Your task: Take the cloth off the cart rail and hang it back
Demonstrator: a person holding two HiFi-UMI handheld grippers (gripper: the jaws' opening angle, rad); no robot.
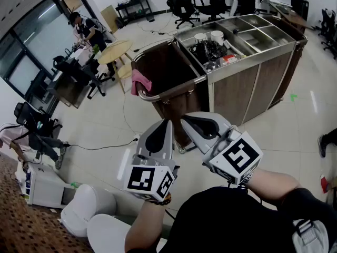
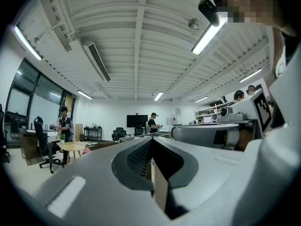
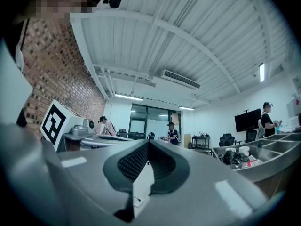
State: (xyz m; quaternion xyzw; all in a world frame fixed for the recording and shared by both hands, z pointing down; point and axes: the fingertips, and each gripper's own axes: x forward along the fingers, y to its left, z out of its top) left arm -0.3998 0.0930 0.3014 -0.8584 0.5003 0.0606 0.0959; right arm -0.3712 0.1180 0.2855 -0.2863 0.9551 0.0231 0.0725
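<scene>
A pink cloth (image 1: pixel 140 82) hangs over the curved metal rail (image 1: pixel 176 90) at the near left end of the wood-panelled cart (image 1: pixel 239 88). Both grippers are held close to my body, well short of the cart, with their jaws pointing toward it. My left gripper (image 1: pixel 160 126) is shut with nothing in it, and in its own view the left gripper (image 2: pixel 151 143) shows closed jaws and a small patch of the pink cloth (image 2: pixel 86 150) far off. My right gripper (image 1: pixel 192 121) sits beside it, also shut and holding nothing; the right gripper (image 3: pixel 148 147) looks across the room.
The cart top holds steel trays (image 1: pixel 253 33) with white cups (image 1: pixel 217 36) and dark clutter. A round wooden table (image 1: pixel 113 51), office chairs (image 1: pixel 181 4) and people stand beyond. White bins (image 1: pixel 87 207) lie at the lower left, and a cable (image 1: pixel 100 145) runs across the floor.
</scene>
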